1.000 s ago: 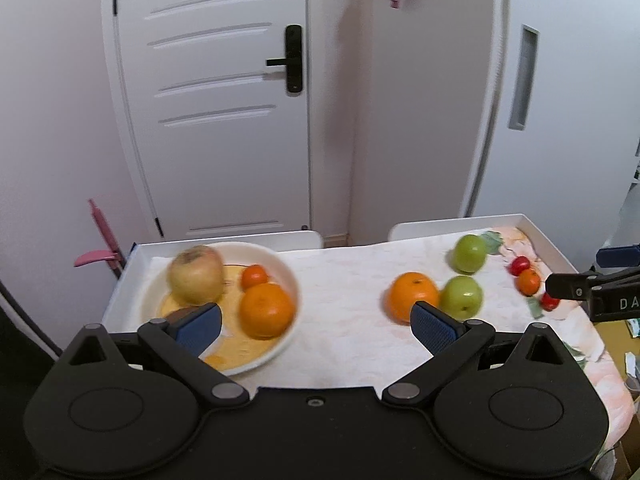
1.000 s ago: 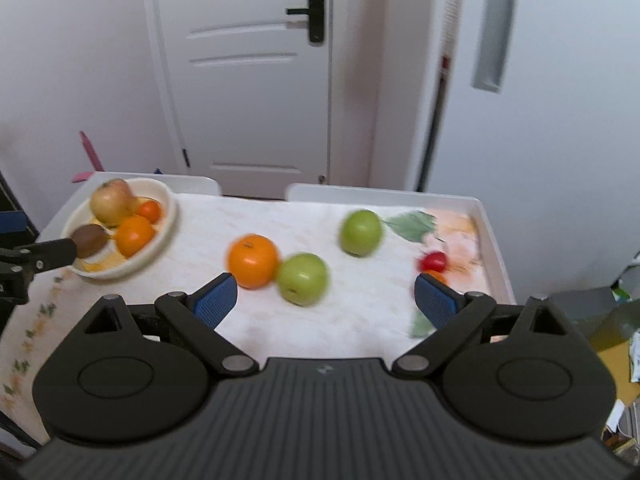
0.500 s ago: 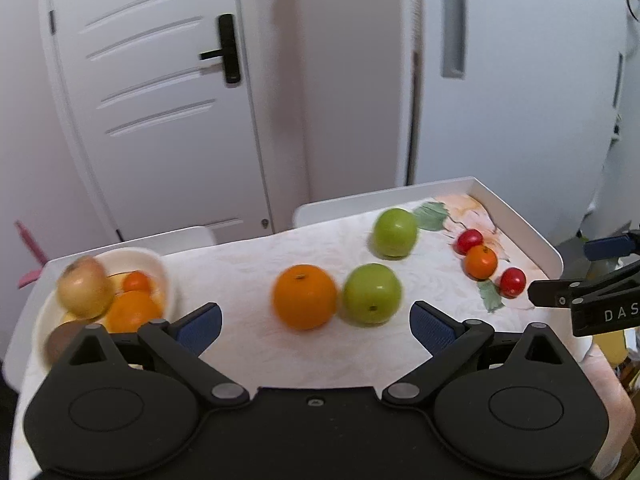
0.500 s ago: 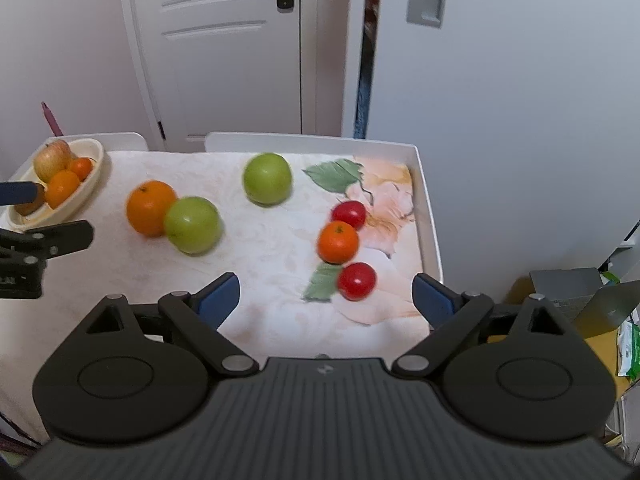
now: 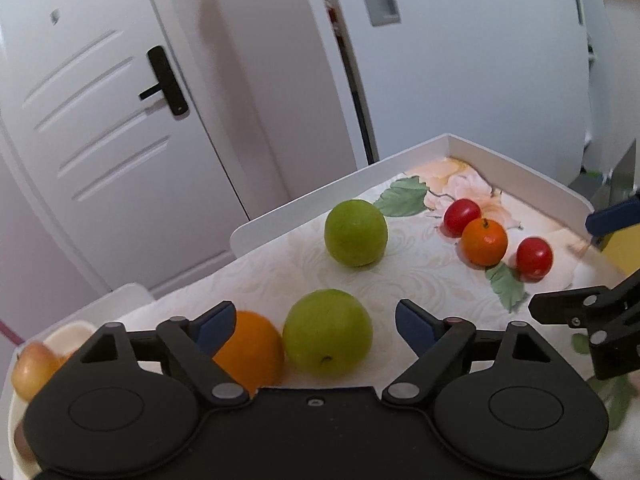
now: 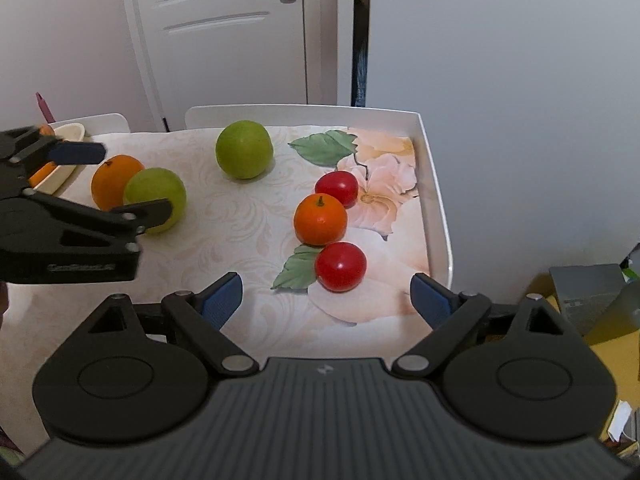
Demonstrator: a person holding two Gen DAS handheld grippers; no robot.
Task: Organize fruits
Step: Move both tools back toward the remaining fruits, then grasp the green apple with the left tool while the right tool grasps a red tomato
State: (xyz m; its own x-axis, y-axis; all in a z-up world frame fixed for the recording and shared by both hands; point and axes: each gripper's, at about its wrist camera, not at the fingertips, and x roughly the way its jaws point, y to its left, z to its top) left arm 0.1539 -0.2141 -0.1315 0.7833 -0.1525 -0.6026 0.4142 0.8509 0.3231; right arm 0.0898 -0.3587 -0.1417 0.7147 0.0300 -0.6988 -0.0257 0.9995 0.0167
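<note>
Both tongs gape empty, the left gripper (image 5: 310, 322) framing the smooth round green apple (image 5: 327, 332) (firm, probably slick), best pinched across its widest middle; right gripper (image 6: 326, 300) idle.

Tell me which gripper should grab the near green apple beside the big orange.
Left. The left gripper is open with the near green apple between its fingers; the right gripper faces the red tomato.

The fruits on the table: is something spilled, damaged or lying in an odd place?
Nothing looks spilled or damaged. Six fruits lie loose on the flowered tablecloth, not in the cream bowl: two green apples, a large orange, a small orange and two red tomatoes.
</note>
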